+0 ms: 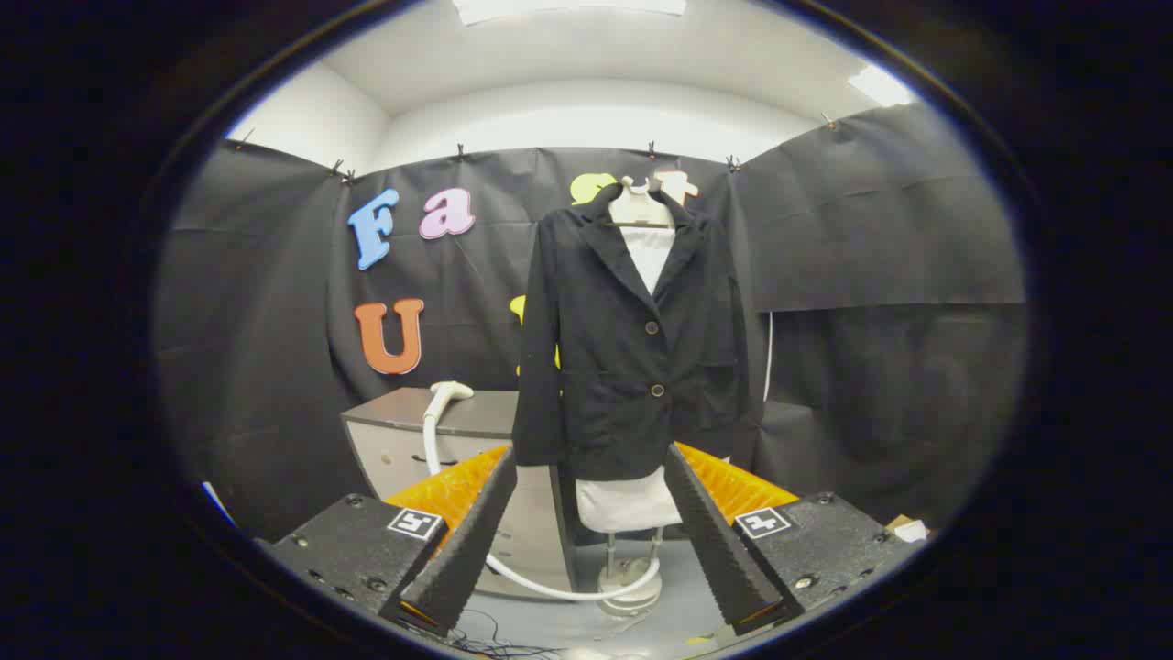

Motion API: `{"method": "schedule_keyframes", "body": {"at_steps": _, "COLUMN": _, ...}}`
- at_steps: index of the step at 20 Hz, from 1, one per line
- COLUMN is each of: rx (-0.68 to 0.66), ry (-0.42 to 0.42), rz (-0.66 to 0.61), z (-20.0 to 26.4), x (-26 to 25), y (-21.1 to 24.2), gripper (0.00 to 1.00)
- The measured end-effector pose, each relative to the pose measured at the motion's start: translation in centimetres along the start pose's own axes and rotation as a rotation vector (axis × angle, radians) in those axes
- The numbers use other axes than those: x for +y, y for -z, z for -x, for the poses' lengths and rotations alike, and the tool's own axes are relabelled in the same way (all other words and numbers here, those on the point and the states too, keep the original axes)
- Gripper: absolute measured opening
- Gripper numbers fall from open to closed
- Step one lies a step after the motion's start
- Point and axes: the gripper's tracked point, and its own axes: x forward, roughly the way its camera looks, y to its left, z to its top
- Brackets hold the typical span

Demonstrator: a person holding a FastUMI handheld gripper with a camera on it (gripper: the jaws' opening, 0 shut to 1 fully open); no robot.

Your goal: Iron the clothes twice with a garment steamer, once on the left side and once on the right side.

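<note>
Gripper (591,467) fingers spread apart, holding nothing. Black jacket (632,339) hangs on a mannequin at frame centre, beyond them. Steamer head (449,392) rests on the cabinet (403,431), centre-left.

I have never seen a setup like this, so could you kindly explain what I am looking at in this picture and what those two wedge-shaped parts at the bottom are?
The picture comes from a fisheye camera mounted on a handheld gripper that a person carries; there is no robot arm. The two wedge shapes are its fingers, pointing forward. They stand wide apart and hold nothing.

Beyond the fingers, a black blazer hangs on a white mannequin torso with a metal stand. Two of its buttons show down the front.

Beside the blazer stands a grey cabinet. The white steamer head rests on top of it, and its white hose curves down along the cabinet's front to the floor near the stand.

Nothing has been picked up yet: the steamer lies untouched.
</note>
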Motion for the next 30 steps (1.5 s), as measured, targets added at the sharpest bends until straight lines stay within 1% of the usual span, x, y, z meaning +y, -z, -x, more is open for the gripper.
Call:
{"method": "schedule_keyframes", "body": {"at_steps": 10, "rx": -0.02, "ry": 0.008, "rz": 0.0, "z": 1.2, "x": 0.1, "y": -0.2, "gripper": 1.0}}
{"method": "schedule_keyframes", "body": {"at_steps": 15, "rx": -0.019, "ry": -0.003, "rz": 0.009, "z": 0.4, "x": 1.1, "y": -0.5, "gripper": 1.0}}
{"method": "schedule_keyframes", "body": {"at_steps": 21, "rx": -0.008, "ry": -0.022, "rz": 0.004, "z": -2.5, "x": 3.2, "y": -1.0, "gripper": 1.0}}
{"method": "schedule_keyframes", "body": {"at_steps": 23, "rx": -0.011, "ry": -0.045, "rz": 0.004, "z": -3.6, "x": 4.5, "y": -1.4, "gripper": 1.0}}
{"method": "schedule_keyframes", "body": {"at_steps": 25, "rx": -0.018, "ry": -0.058, "rz": 0.015, "z": -5.3, "x": 5.6, "y": -2.3, "gripper": 1.0}}
{"method": "schedule_keyframes", "body": {"at_steps": 30, "rx": -0.019, "ry": -0.125, "rz": 0.014, "z": -10.3, "x": 9.8, "y": -4.4, "gripper": 1.0}}
